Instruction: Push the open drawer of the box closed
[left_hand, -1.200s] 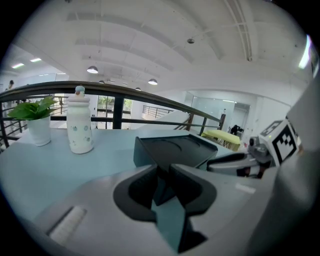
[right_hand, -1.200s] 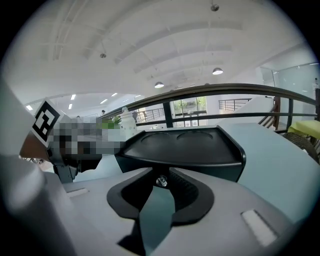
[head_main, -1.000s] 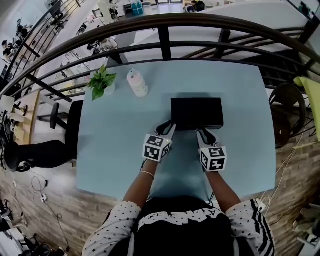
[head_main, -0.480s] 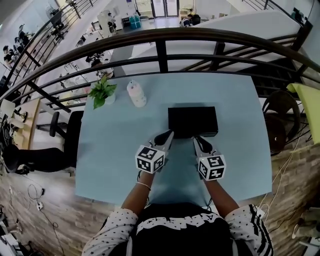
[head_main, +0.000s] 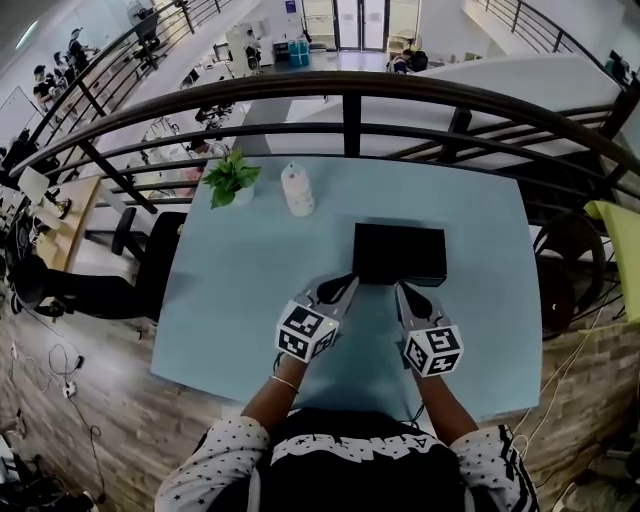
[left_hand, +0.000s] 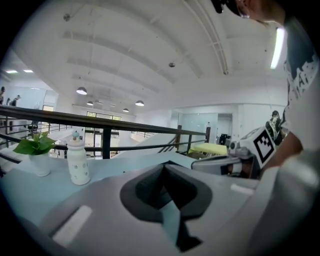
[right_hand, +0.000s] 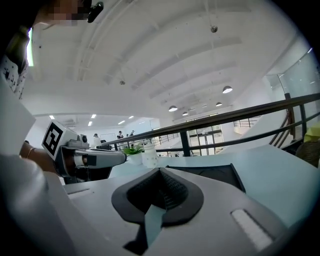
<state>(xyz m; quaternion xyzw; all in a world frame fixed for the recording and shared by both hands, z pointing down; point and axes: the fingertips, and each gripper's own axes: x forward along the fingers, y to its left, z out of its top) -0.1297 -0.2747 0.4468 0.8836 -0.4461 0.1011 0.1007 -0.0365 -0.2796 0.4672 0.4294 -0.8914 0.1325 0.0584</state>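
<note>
The black box (head_main: 400, 254) lies on the light blue table (head_main: 250, 300), and from above it reads as one compact block with no drawer sticking out. My left gripper (head_main: 345, 283) is shut and empty, its tip by the box's front left corner. Shut and empty too, my right gripper (head_main: 404, 293) sits just short of the front edge. In the right gripper view the box (right_hand: 212, 173) lies right beyond the shut gripper (right_hand: 160, 170), with the left gripper (right_hand: 95, 158) alongside. In the left gripper view the shut gripper (left_hand: 163, 167) hides the box.
A white bottle (head_main: 296, 191) and a small potted plant (head_main: 232, 177) stand at the table's far left; the left gripper view shows the same bottle (left_hand: 77, 160) and plant (left_hand: 35, 150). A dark railing (head_main: 350, 105) runs behind the table. An office chair (head_main: 120, 270) stands left.
Both grippers have drawn back a little from the box's front toward the person. The head view has shifted; the box looks the same.
</note>
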